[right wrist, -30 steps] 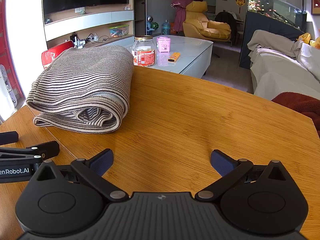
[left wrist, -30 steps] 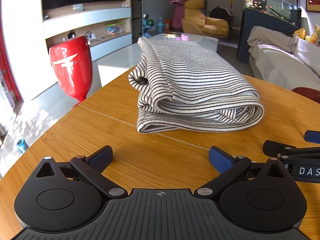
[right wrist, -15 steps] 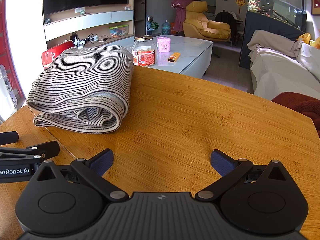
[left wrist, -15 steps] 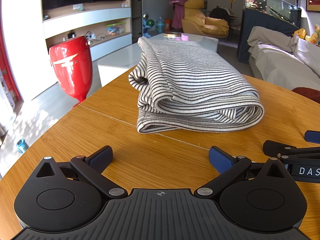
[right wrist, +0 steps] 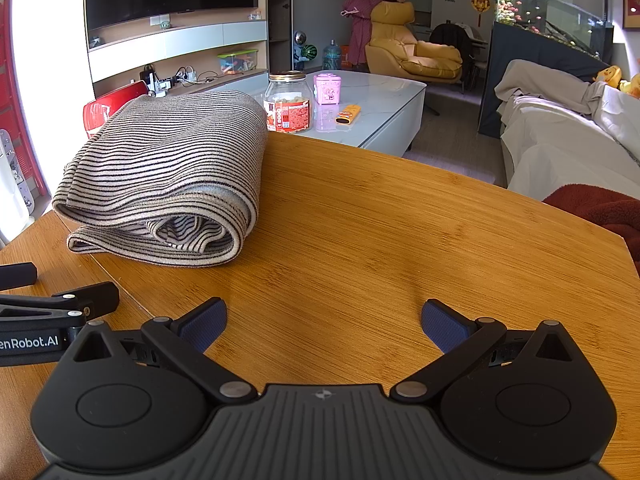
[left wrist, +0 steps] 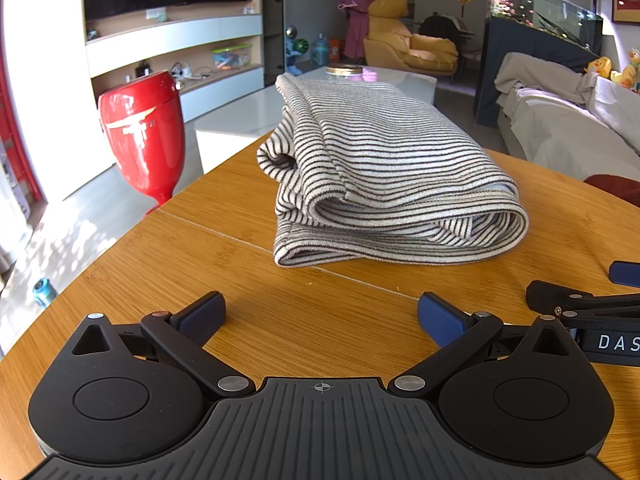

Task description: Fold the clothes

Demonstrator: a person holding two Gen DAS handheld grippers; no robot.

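A striped grey-and-white garment (left wrist: 384, 176) lies folded in a thick bundle on the round wooden table (left wrist: 224, 248). In the right wrist view the same garment (right wrist: 168, 176) sits at the left. My left gripper (left wrist: 320, 314) is open near the table's front edge, short of the bundle, with nothing between its blue pads. My right gripper (right wrist: 323, 322) is also open over bare wood, to the right of the bundle. Each gripper's side shows at the edge of the other's view.
A red goblet-shaped stand (left wrist: 142, 132) is on the floor left of the table. Beyond the table stands a white coffee table (right wrist: 384, 96) with a jar (right wrist: 288, 102), a pink box and an orange item. A covered sofa (right wrist: 560, 148) is right. A person (right wrist: 366, 20) stands far back.
Both grippers and the folded garment have stayed where they were. Only the person in the background has shifted a little.
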